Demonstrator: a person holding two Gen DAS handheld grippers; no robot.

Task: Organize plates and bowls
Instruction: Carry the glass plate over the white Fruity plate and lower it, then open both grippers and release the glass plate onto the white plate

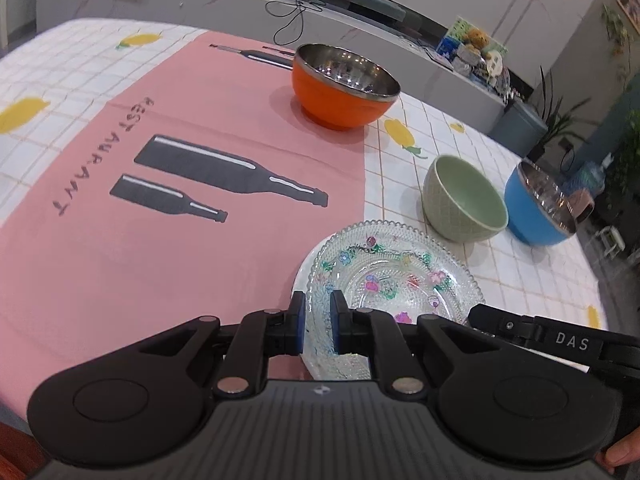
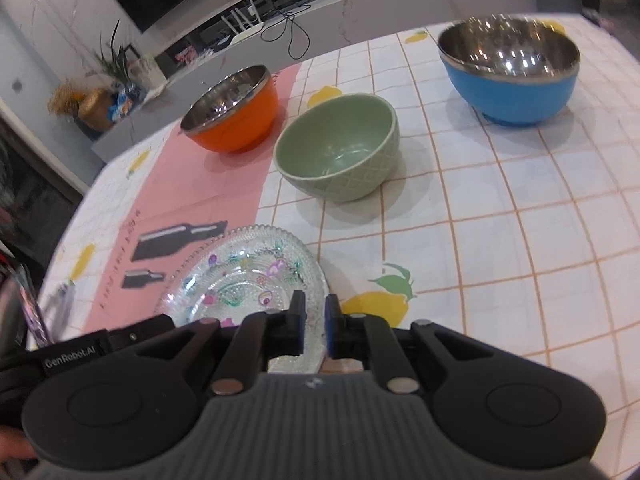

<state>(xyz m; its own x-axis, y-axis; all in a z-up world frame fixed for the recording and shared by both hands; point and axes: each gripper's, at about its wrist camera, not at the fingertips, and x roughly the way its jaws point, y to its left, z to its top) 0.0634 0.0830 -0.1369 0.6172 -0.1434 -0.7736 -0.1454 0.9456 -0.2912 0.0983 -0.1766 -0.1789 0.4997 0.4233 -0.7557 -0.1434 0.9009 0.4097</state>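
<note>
A clear glass plate [image 1: 394, 276] with painted flowers is held near the table's front edge; it also shows in the right wrist view [image 2: 244, 276]. My left gripper [image 1: 318, 324] is shut on its left rim. My right gripper [image 2: 314, 326] is shut on its right rim. Beyond the plate stand a green ceramic bowl [image 1: 464, 200] [image 2: 340, 148], an orange steel-lined bowl [image 1: 344, 86] [image 2: 234, 110] on the pink placemat [image 1: 160, 184], and a blue steel-lined bowl [image 1: 540, 208] [image 2: 510, 68] at the right.
The table has a white checked cloth with lemon prints [image 2: 500, 216]. A grey counter [image 1: 240, 4] with cables and a router runs behind the table. Plants stand at the far right [image 1: 616, 152].
</note>
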